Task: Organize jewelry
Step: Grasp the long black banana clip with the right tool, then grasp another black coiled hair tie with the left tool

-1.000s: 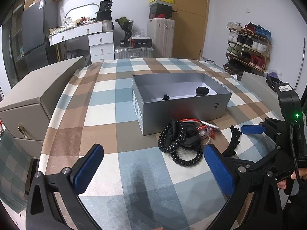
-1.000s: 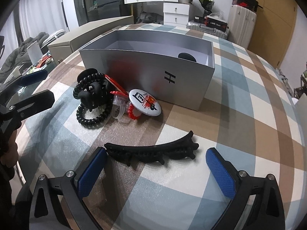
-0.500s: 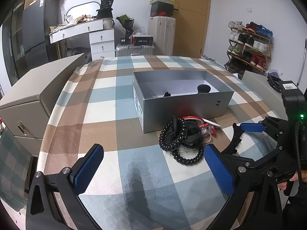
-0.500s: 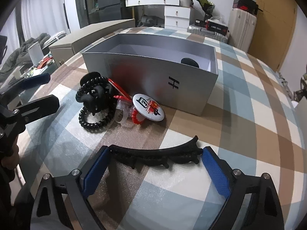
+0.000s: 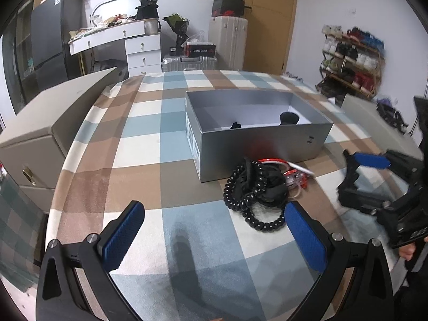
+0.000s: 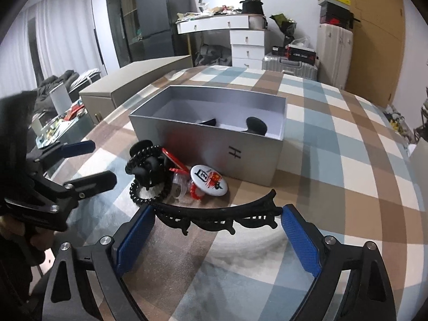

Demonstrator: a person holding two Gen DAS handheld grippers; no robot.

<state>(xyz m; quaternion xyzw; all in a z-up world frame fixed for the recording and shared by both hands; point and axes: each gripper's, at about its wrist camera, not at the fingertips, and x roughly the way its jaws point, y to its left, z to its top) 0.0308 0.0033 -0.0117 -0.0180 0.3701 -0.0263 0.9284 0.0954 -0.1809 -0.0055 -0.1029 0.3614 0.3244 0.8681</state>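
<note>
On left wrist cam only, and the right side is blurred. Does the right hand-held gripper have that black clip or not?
Observer: Yes. The right hand-held gripper is shut on the black hair clip, with one pad on each end.
Operator: Off the table?
Observer: It looks so. Its shadow falls on the checked cloth beneath it, apart from the clip.
Operator: What's the white thing edge-on by the pile?
Observer: A round white badge with red and black print, lying face up in front of the grey box.
</note>
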